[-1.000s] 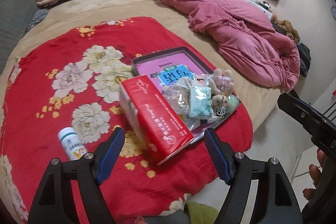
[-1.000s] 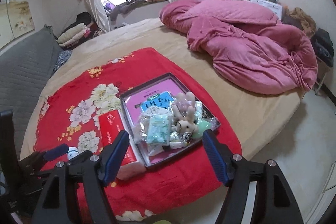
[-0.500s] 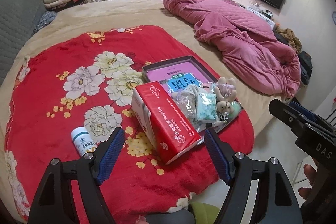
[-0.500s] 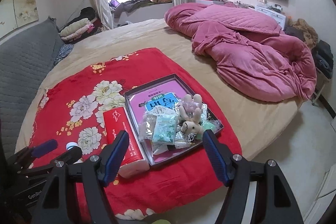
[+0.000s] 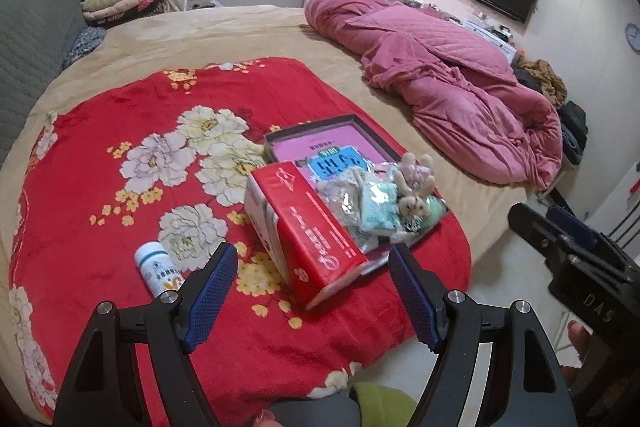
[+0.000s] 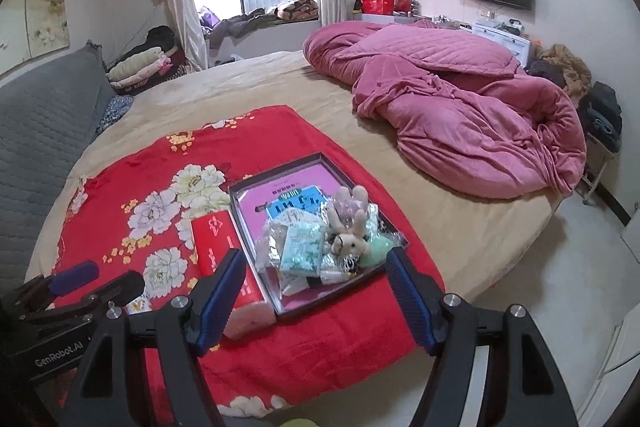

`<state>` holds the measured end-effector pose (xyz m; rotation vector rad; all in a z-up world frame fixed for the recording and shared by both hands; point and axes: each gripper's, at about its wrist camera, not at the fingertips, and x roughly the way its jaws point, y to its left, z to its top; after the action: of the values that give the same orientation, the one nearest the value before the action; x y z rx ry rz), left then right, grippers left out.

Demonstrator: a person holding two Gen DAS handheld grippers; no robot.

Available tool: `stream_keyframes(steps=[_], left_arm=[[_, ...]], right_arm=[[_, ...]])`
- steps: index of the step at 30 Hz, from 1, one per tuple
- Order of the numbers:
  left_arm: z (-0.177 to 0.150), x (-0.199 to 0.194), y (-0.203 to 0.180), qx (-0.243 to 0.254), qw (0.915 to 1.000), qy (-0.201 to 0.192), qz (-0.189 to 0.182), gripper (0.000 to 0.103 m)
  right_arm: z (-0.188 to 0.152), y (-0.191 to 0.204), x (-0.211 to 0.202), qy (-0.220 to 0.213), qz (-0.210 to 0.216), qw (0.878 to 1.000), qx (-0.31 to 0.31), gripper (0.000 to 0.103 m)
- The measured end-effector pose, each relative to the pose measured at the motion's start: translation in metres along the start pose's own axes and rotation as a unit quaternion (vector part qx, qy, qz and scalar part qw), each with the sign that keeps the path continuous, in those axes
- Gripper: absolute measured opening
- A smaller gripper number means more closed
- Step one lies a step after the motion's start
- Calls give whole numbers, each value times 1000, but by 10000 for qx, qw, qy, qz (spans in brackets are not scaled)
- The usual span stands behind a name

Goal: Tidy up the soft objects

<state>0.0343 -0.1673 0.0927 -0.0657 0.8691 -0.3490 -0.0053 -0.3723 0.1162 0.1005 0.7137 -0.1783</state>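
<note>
We judge the sorting barely begun. On the red floral blanket (image 5: 120, 227), spread over the near part of the bed (image 6: 460, 227), a shallow dark-rimmed tray (image 6: 236, 211) already carries a heap of soft things at its near right corner: two small plush toys (image 6: 352, 227), a mint-patterned pouch (image 6: 302, 251) and some clear crinkly packets (image 5: 340, 203). A pink sheet and a blue card lie on the tray floor at its far end. Just beside the tray's left edge rests a red pack of tissues (image 5: 308, 231), touching or nearly touching the rim; it looks like the next soft item to deal with. A white bottle (image 5: 158, 267) lies on the blanket well to the left of the pack, near the blanket's front edge, and is probably not part of the job.

Our left tongs (image 5: 312, 291) hover above the blanket's front edge, spread wide with nothing between the blue pads, aimed at the tissue pack. Our right tongs (image 6: 316, 299) are likewise fully spread and hold nothing, raised off the bed and pointed at the tray's near edge. Neither touches anything yet.
</note>
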Motion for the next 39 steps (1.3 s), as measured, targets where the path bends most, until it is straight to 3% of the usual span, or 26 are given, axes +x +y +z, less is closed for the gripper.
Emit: stream_keyframes(steps=[7,11,26,39], left_arm=[[-17,-8,-16,312,9995,18,-43,79],[-26,-9,-15,260,9996,45,66,79],[-55,10,13,-112,9989,264,374,79],[-66,14,5,16,9983,316,486,79]], right_arm=[[-24,-4,-7,-2,-61,9998,189,72],[-30,-2,-9,-95,-165,9996,187,72],[-74,13,9,408,-201,9989,114,72],[-93,13,15,507,-332,9979,226,72]])
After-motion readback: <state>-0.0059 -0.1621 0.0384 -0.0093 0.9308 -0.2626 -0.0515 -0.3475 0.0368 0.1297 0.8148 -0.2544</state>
